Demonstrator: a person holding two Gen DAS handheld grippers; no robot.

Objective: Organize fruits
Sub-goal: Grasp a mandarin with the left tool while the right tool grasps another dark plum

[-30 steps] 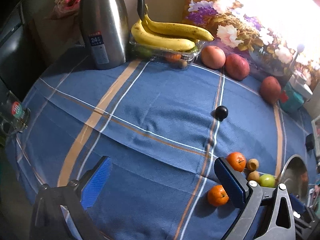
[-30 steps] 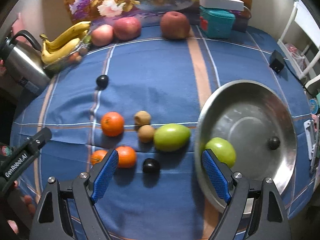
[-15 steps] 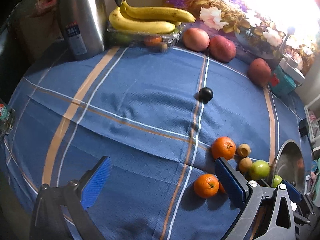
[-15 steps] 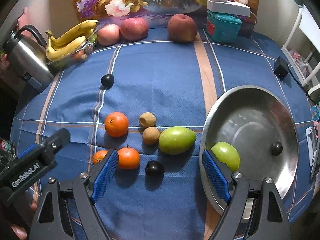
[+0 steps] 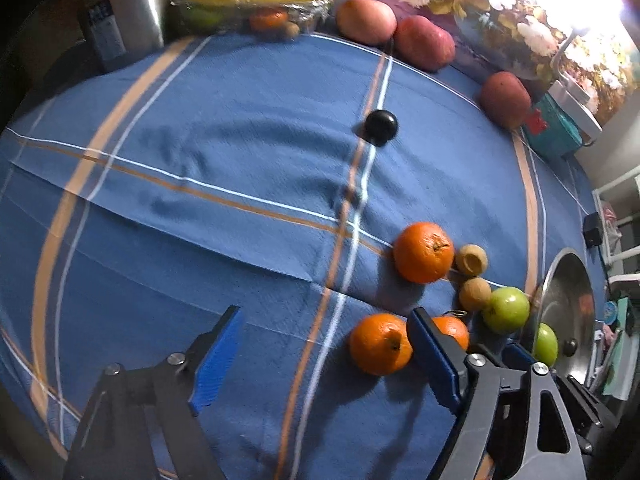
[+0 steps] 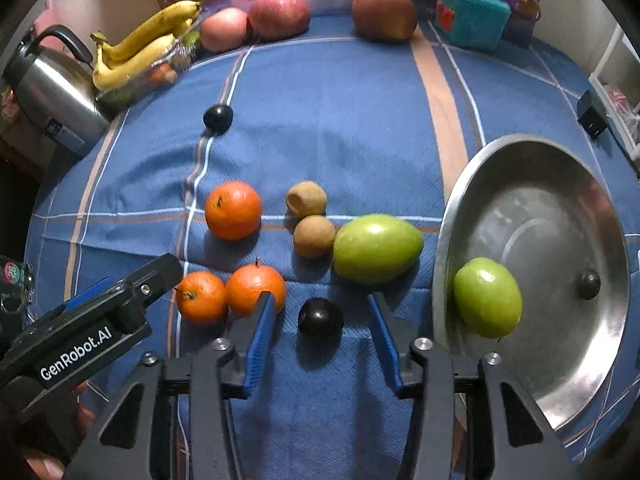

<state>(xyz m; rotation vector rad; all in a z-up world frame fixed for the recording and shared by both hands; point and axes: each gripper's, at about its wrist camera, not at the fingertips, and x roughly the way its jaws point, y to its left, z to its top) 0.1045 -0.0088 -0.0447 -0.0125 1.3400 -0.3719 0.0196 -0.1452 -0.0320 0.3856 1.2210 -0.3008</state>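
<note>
Three oranges (image 6: 233, 210), two small brown fruits (image 6: 306, 199), a green fruit (image 6: 377, 248) and a dark plum (image 6: 320, 316) lie on the blue cloth. A second plum (image 6: 217, 117) lies farther back. The steel bowl (image 6: 520, 160) at the right holds a green fruit (image 6: 487, 297) and a small dark fruit (image 6: 589, 280). My right gripper (image 6: 322, 340) is open, its fingers on either side of the near plum, not touching. My left gripper (image 5: 320, 352) is open and empty, just left of the near orange (image 5: 379, 343); it also shows in the right wrist view (image 6: 120, 312).
Bananas (image 6: 140, 52) on a clear tray, a steel kettle (image 6: 52, 88), three red apples (image 6: 384, 12) and a teal box (image 6: 472, 16) line the back of the table. A black adapter (image 6: 592, 114) lies at the right edge.
Both grippers have moved forward and lower toward the fruit cluster. The right gripper's fingers have narrowed around the near plum. The left gripper has come in beside the near oranges.
</note>
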